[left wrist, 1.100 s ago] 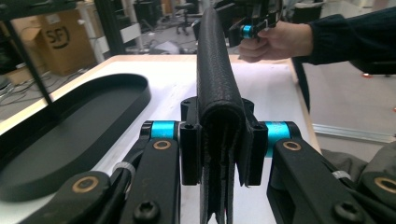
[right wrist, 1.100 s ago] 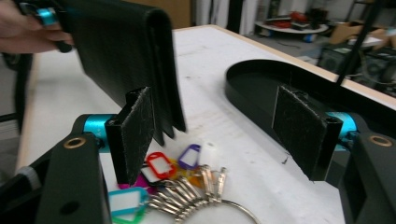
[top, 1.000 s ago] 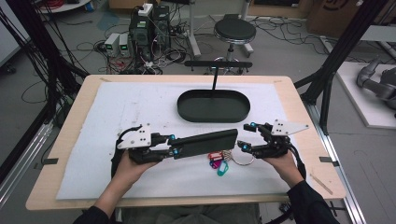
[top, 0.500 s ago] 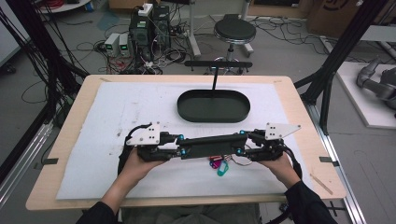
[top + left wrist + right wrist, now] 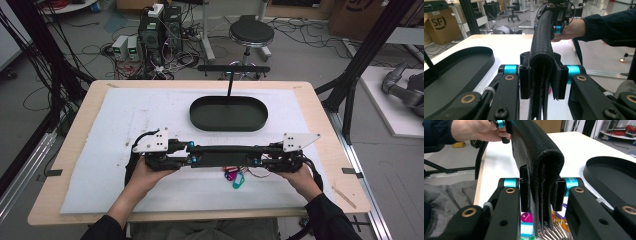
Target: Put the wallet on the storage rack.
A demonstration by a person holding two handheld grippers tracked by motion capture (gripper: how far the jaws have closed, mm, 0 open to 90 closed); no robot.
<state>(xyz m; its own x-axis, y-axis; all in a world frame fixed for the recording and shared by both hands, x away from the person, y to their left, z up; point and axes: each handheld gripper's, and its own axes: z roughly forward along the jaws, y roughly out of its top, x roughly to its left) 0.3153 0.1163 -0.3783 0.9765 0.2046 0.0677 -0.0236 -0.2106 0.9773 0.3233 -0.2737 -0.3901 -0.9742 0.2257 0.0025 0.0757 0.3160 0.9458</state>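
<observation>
Two hands reach in from the bottom of the high view, each gripping a tool, and stretch a long black leather pouch [image 5: 225,155] level between them just above the white mat [image 5: 120,125] that covers the surface [image 5: 320,125]. The left gripper [image 5: 192,159], at lower left of centre, points toward the right of the frame; the right gripper [image 5: 257,160] faces it from the other end. In the left gripper view the fingers [image 5: 525,75] are clamped narrow on the pouch's folded end, its spine uppermost. In the right gripper view the fingers [image 5: 525,192] pinch the opposite end the same way, with a cluster of coloured key tags [image 5: 526,223] showing beneath. In the high view those tags [image 5: 234,176] lie on the mat just under the pouch. A black oval tray [image 5: 228,113] sits beyond, at mid-frame.
</observation>
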